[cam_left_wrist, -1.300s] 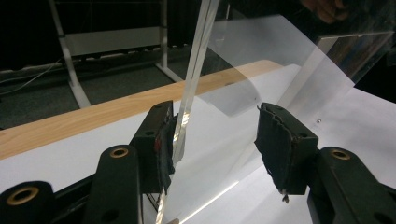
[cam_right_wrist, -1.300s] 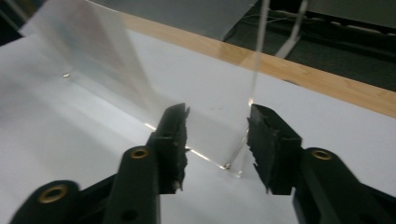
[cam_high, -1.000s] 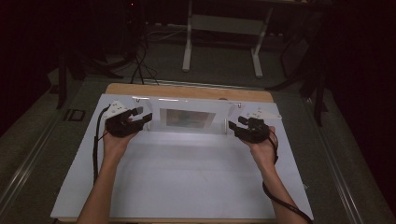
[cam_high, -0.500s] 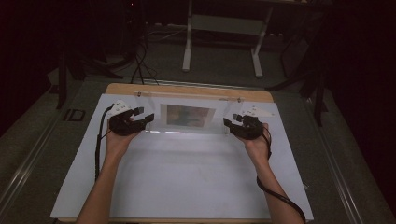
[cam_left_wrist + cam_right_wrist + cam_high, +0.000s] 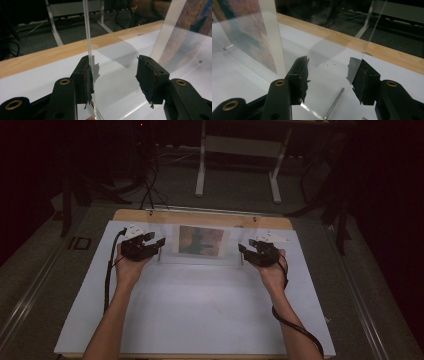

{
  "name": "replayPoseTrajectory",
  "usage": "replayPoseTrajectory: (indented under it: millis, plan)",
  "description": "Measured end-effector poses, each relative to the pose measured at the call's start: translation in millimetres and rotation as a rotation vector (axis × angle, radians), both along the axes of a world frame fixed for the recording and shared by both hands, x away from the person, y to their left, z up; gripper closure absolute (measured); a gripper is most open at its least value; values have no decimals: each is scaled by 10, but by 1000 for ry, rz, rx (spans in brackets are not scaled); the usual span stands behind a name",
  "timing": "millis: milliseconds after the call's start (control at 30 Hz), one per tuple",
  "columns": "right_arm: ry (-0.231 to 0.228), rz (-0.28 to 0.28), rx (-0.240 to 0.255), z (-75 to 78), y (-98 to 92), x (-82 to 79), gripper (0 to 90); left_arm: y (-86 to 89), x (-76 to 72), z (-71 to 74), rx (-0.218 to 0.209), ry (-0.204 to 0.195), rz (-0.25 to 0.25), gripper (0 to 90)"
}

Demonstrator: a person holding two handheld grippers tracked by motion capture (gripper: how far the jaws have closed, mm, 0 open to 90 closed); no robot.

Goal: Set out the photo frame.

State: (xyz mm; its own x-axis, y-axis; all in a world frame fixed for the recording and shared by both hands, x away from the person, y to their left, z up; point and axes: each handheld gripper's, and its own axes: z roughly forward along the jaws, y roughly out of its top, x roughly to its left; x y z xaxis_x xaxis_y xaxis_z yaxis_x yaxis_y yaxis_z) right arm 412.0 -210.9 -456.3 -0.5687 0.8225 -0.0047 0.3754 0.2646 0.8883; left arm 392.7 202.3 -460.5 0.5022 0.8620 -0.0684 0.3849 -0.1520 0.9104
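Note:
A clear acrylic picture frame (image 5: 200, 242) stands upright at the back of the white table sheet (image 5: 200, 310), with a brownish print in its middle. My left gripper (image 5: 159, 245) is at the frame's left end and my right gripper (image 5: 241, 250) is at its right end. In the left gripper view the jaws of my left gripper (image 5: 115, 75) are open and the acrylic edge (image 5: 88, 37) lies against the left pad. In the right gripper view my right gripper (image 5: 328, 75) is open too, with the clear panel (image 5: 332, 52) passing between its pads.
A wooden strip (image 5: 200, 215) runs along the table's far edge, just behind the frame. A small metal pin (image 5: 334, 103) lies at the frame's base near my right gripper. Dark floor, cables and a table stand (image 5: 237, 150) lie beyond.
Both hands have moved a little inward, so the jaws now sit at the frame's two ends. The print in the frame looks darker and clearer.

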Motion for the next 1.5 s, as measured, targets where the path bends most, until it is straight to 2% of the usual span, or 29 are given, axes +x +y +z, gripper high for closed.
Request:
replayPoseTrajectory:
  millis: [67,200,267,333,600,767,1033,1267,1500]
  plan:
    - [-1,2,5,10,-15,-27,499,-7,-27,29,-12,25,-1,490]
    - [45,1,38,25,-76,-97,496,-30,-94,99,-42,71,-2,503]
    - [66,-1,55,30,-107,-124,496,-57,-128,110,-42,89,1,508]
    - [68,1,53,45,-132,-160,496,-72,-159,106,-46,102,2,508]
    - [73,4,56,106,-169,-286,492,-107,-338,101,-63,108,9,508]
    - [91,14,55,54,-198,-303,491,-134,-387,54,-44,100,7,510]
    - [84,5,57,47,-189,-357,493,-111,-383,47,-54,98,-2,510]
    - [85,-8,55,42,-196,-469,494,-115,-428,80,-51,124,-21,506]
    - [86,-8,60,32,-204,-489,498,-106,-409,50,-65,113,-21,505]
